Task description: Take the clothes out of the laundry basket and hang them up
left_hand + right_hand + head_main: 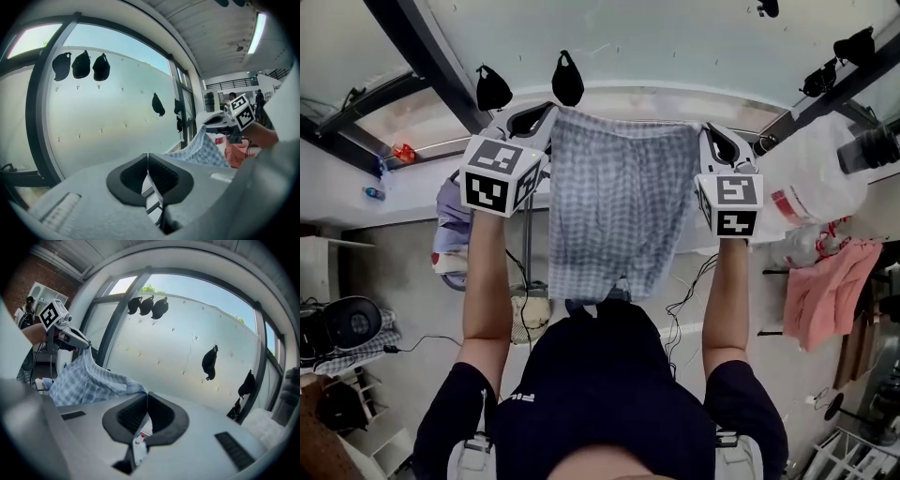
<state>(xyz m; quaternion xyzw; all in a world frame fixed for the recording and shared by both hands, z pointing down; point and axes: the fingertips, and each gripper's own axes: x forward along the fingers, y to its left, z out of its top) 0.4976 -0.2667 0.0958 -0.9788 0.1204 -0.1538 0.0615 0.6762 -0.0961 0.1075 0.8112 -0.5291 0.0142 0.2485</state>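
A blue-and-white checked garment [619, 206] hangs spread out between my two grippers, held up in front of a frosted window wall. My left gripper [542, 117] is shut on its upper left corner, and my right gripper [710, 137] is shut on its upper right corner. In the left gripper view the jaws [147, 161] are closed, with the checked cloth [199, 150] running off to the right toward the other gripper's marker cube [241, 111]. From the right gripper [146, 399], also closed, the cloth [89, 380] stretches left to the left gripper's cube [50, 315].
Black caps [567, 80] [493, 89] hang on small hooks on the window wall just above the garment. A dark window frame bar [422, 56] slants at the left. A white plastic bag [811, 173] and a pink cloth [825, 291] lie to the right.
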